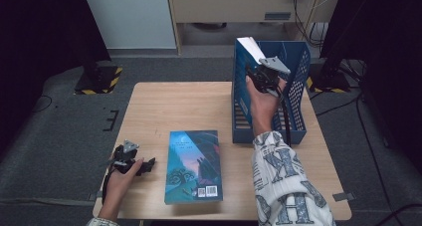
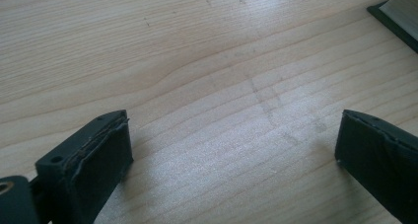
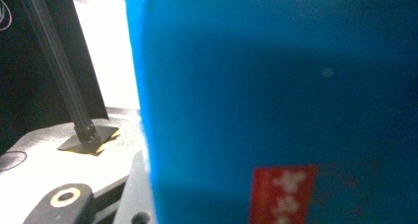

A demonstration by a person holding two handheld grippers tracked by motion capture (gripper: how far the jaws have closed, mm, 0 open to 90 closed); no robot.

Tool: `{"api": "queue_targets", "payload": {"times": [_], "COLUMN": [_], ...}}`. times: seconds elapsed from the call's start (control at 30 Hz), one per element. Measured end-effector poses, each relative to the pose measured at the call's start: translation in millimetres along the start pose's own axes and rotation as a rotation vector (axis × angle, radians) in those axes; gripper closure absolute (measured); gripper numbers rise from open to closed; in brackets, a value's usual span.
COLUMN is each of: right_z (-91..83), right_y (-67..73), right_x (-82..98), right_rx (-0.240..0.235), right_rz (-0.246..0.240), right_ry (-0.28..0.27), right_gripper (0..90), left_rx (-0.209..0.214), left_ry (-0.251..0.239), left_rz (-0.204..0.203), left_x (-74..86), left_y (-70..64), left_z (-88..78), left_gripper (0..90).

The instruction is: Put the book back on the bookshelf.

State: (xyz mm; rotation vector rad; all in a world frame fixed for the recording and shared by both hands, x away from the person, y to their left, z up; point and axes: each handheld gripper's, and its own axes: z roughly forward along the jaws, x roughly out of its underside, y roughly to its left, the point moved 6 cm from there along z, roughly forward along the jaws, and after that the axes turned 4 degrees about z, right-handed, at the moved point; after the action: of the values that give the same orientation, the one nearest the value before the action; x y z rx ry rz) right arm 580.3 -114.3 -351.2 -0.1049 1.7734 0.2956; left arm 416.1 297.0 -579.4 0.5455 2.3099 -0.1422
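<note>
- The right gripper (image 1: 263, 69) clamps a blue book (image 3: 276, 86) upright inside the blue file basket (image 1: 298, 94) at the tabletop's (image 1: 174, 106) far right corner.
- The left gripper (image 2: 231, 155) rests near the front left corner, its jaws spread wide around bare wood.
- A second book (image 1: 193, 165) lies flat near the front edge.

Light wooden table (image 1: 164, 106) stands on grey carpet (image 1: 59, 126). Pale cabinet (image 1: 132, 17) beyond the far edge; black-and-yellow stand base (image 1: 97, 80) at far left.
</note>
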Motion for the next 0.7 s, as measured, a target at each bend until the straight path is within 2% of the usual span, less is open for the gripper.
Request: {"api": "queue_targets", "payload": {"times": [0.7], "right_z": [12.3], "right_y": [-1.4], "right_x": [26.1], "right_rx": [0.032], "right_rz": [0.017], "right_ry": [0.019], "right_gripper": [61.1], "left_rx": [0.003], "left_ry": [-0.001], "left_rz": [0.001], "left_x": [-0.4], "left_y": [0.1], "left_z": [0.5], "left_gripper": [0.1]}}
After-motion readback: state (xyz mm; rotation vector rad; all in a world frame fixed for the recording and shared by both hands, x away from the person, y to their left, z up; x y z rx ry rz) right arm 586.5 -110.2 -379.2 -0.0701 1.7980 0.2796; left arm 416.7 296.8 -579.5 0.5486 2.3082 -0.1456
